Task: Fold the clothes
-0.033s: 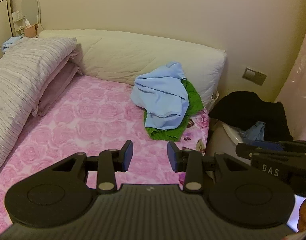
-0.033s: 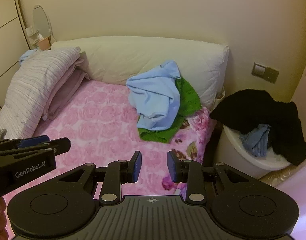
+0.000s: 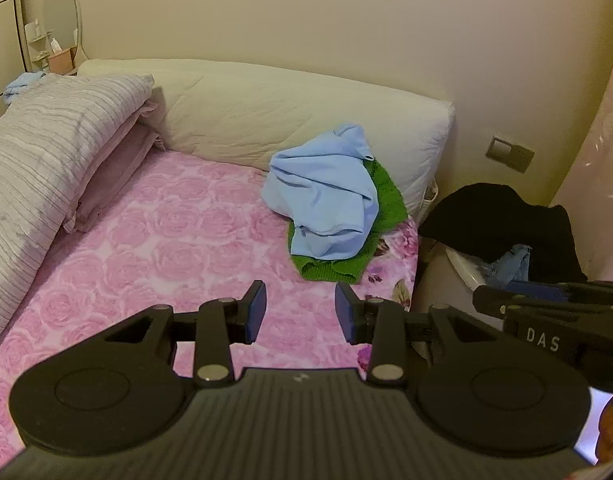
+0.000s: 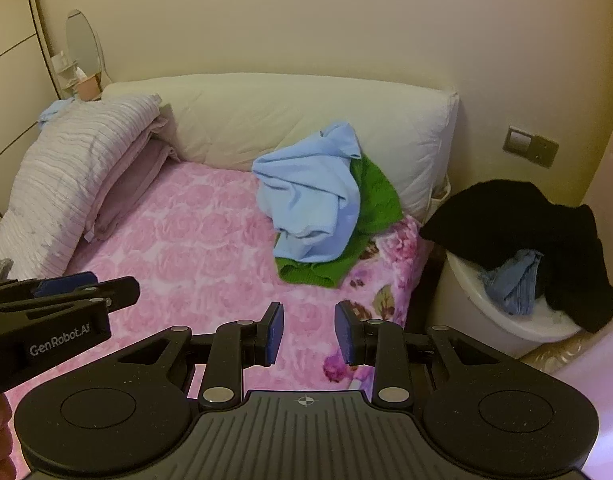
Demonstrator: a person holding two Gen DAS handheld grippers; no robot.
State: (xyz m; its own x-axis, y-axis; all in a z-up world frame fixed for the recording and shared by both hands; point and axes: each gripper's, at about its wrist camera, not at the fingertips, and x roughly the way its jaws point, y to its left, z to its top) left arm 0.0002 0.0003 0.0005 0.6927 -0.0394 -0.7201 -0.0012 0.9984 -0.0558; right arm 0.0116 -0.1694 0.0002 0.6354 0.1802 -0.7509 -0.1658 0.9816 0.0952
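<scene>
Left wrist view: left gripper (image 3: 300, 312) over pink floral bedspread (image 3: 166, 248), jaws apart, nothing between pads, touching nothing. Light blue garment (image 3: 326, 196) crumpled on green knit garment (image 3: 386, 200) at far right of bed, against white bolster (image 3: 266, 120). Right gripper's side at right edge.

Right wrist view: right gripper (image 4: 308, 330) jaws parted, empty, above bedspread edge. White basket (image 4: 490, 308) beside bed holds black garment (image 4: 546, 224) draped over rim, denim piece (image 4: 514, 284) inside.

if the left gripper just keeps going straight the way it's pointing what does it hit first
Most likely the pink rose bedspread. The left gripper is open, holds nothing and tilts down toward the bed, short of the light blue garment lying on the green sweater. Depth is hard to judge here.
</scene>
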